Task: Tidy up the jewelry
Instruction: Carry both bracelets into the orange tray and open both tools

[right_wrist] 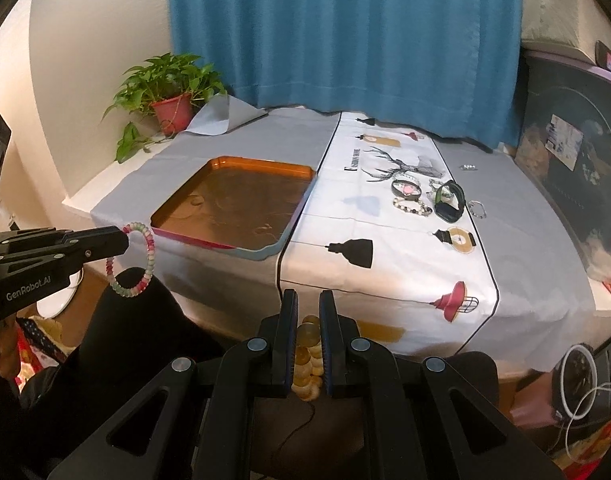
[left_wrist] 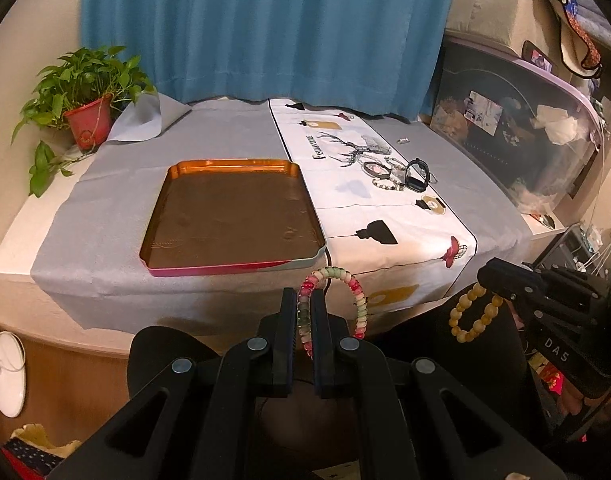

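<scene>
Left tool [left_wrist: 304, 304] clamps a pink-green bracelet [left_wrist: 355, 300]; right tool [right_wrist: 308, 308] clamps a yellow bracelet [right_wrist: 308, 354] (both short of the tray [right_wrist: 241, 172]).

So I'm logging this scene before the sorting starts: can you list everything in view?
Metal tray: one, orange, on grey cloth, left.
Printed table runner: one, white, right of tray.
Jewelry pile with black watch: several pieces, on runner.
Potted plant: one, green in red pot, far left corner.
Curtain: one, blue, behind table.
Pink-green bead bracelet: one, in left gripper.
Tan wooden bead bracelet: one, in right gripper.
</scene>
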Motion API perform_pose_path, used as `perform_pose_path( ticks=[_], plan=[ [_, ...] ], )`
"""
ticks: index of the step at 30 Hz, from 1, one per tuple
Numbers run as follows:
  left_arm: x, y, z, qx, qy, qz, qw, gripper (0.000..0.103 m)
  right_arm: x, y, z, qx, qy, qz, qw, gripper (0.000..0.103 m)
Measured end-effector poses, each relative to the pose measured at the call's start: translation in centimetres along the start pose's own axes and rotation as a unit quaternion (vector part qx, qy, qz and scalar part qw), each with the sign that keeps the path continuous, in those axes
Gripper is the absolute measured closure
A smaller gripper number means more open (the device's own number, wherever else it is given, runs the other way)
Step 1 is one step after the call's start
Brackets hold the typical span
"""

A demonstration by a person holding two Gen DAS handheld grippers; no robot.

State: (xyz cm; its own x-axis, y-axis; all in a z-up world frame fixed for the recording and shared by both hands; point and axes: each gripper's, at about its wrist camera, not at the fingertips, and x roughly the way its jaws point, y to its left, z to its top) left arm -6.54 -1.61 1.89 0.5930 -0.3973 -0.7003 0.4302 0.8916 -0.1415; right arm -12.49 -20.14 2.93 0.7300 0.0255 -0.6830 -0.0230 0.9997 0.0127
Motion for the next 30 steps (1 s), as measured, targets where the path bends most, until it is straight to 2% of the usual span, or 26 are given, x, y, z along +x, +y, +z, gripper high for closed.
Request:
perform_pose_path(
  ticks=[13, 23, 30],
  plan=[
    [1.6, 1.4, 1.2, -0.009, 0.008, 0.012, 0.9999, 0.098, 2.5, -0.3, 1.2, -0.007, 0.021, -0.002, 1.0, 0.092],
    [2.7, 4.1, 4.7, -0.021, -0.013, 0.021, 0.9995, 0.098, 5.8, 1.4, 5.6, -0.033, 0.014, 0.008, 0.999, 0.092],
    [5.1, 6.3, 7.6, -0.023, -0.019, 0.024, 0.9993, 0.098, 9.6, 3.4, 9.8, -0.052, 0.007, 0.021, 0.998, 0.092]
  ],
)
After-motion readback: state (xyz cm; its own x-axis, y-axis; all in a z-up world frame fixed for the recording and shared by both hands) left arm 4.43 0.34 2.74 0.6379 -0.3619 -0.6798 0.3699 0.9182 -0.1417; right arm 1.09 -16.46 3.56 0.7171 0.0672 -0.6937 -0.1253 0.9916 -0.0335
